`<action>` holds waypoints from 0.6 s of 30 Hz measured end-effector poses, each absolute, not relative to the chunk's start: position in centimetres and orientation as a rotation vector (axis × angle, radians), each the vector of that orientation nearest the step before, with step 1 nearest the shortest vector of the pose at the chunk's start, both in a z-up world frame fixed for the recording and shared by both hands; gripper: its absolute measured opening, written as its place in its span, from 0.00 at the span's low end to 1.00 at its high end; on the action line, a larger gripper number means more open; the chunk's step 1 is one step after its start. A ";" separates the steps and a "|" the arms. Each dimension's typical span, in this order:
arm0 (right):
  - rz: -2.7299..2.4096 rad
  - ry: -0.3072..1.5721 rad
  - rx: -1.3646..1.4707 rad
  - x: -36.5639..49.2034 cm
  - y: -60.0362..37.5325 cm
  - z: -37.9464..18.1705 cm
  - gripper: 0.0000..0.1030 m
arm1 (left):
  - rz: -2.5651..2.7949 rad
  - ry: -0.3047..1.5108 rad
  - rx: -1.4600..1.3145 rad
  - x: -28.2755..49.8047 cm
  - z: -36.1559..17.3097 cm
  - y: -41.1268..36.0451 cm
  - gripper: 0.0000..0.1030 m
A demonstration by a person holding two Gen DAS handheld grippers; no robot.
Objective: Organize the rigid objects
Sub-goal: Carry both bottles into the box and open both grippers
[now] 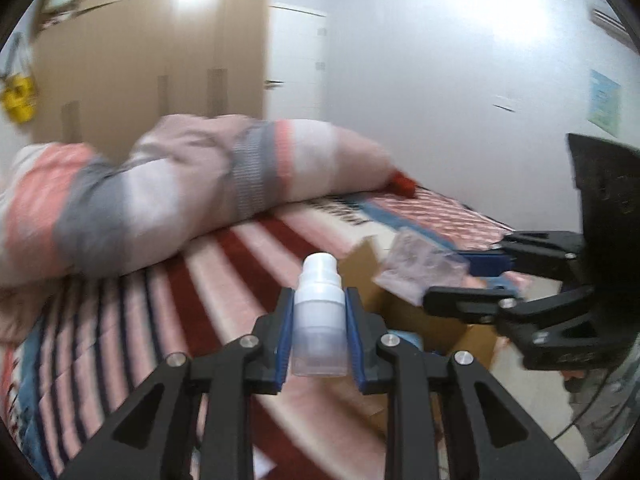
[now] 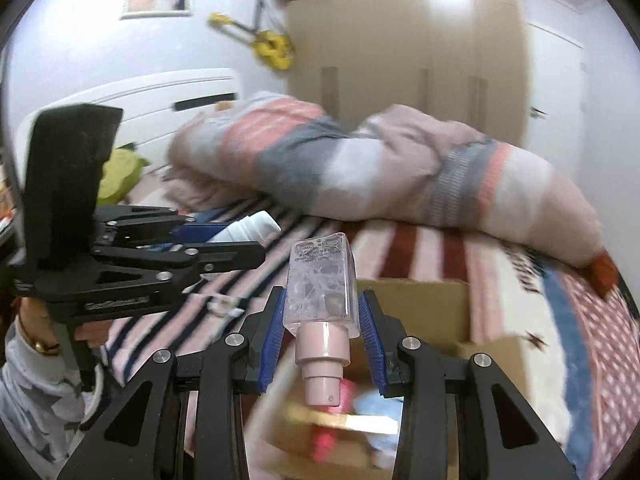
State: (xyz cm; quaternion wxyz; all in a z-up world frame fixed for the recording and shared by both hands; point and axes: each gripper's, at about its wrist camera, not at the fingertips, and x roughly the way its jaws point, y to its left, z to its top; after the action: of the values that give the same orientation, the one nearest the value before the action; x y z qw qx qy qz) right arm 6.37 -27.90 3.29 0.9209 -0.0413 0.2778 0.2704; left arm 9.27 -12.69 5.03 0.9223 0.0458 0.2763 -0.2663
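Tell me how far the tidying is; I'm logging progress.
Done: cardboard box already holds some items. In hand: left tongs grip a white pump bottle; right tongs grip a clear pink-capped bottle. Left: neither bottle is in the box yet.

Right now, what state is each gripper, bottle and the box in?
left gripper: shut on the white bottle.
white bottle: held upright, cap up, clear of the bed.
right gripper: shut on the clear bottle.
clear bottle: held with its pink pump toward the camera, above the box.
cardboard box: open, with items inside.
quilt: bunched up on the bed.
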 end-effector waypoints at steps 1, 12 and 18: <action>0.540 0.578 -0.076 6.4 -28.8 3.0 0.31 | -0.567 0.572 0.102 9.3 5.0 -13.9 0.21; 0.463 0.720 -0.004 9.8 -34.5 -1.8 0.32 | -0.645 0.699 0.181 11.7 1.5 -21.5 0.21; 0.464 0.723 0.006 10.5 -34.8 -2.6 0.41 | -0.619 0.717 0.204 11.6 0.5 -21.6 0.29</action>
State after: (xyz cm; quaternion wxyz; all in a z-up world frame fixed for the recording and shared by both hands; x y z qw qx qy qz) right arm 10.51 -34.76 -2.60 0.9092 0.0031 0.3503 0.2248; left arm 11.55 -21.56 0.55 0.8849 0.0978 0.3448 -0.2974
